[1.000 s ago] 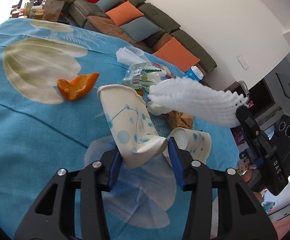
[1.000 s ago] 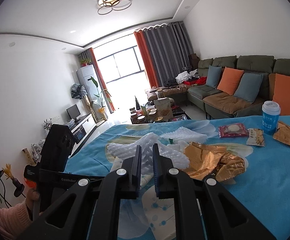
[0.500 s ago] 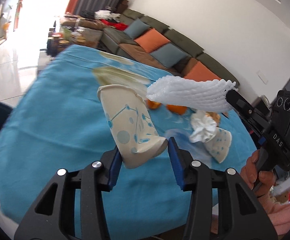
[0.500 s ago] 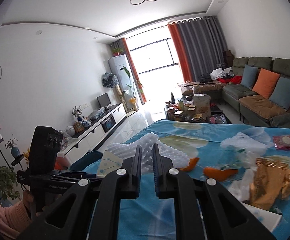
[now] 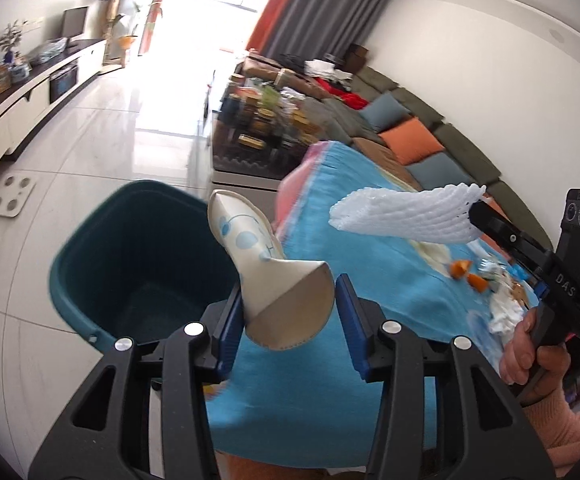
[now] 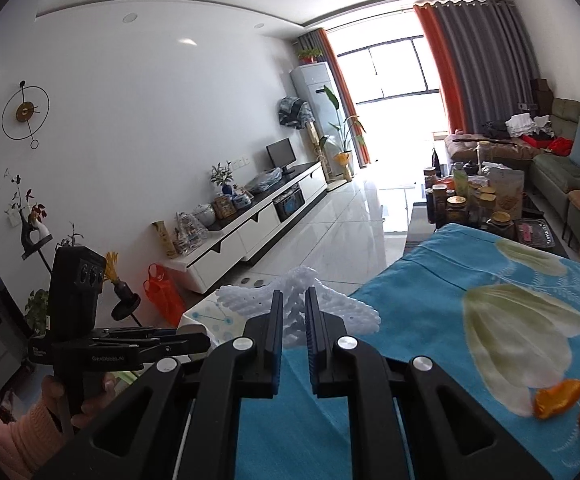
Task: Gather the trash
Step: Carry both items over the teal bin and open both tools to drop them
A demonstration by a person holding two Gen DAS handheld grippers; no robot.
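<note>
- The left gripper (image 5: pixel 287 312) has its jaws part open, with a crushed paper cup (image 5: pixel 267 270) between the blue pads; the cup touches the left pad, while a small gap shows at the right pad.
- The cup is white with a light-blue dot pattern, its flattened base toward the camera, and it hangs over the near rim of a dark teal trash bin (image 5: pixel 129 252) standing on the floor.
- The right gripper (image 6: pixel 294 322) has its jaws nearly closed on a white foam fruit net (image 6: pixel 290 304), which fans out to both sides of the tips; in the left wrist view the net (image 5: pixel 406 216) sticks out over the counter edge.
- The counter (image 5: pixel 370 280) wears a bright blue cloth with large pale petal prints; orange peel pieces (image 6: pixel 560 398) lie on it, and farther along sit crumpled tissue (image 5: pixel 504 314) and other scraps, too small to name.
- The floor (image 5: pixel 89 160) is glossy pale tile, with a white bathroom scale (image 5: pixel 9 196) lying flat on it.
- A long white TV cabinet (image 6: pixel 257 224) with a small screen runs along the white wall, which carries a ring-shaped wall clock (image 6: pixel 25 112).
- Grey and orange curtains (image 6: pixel 474 56) frame a bright window; a green sectional sofa (image 5: pixel 442 140) holds orange and blue cushions, and a low table (image 5: pixel 257 128) crowded with jars stands beside it.
</note>
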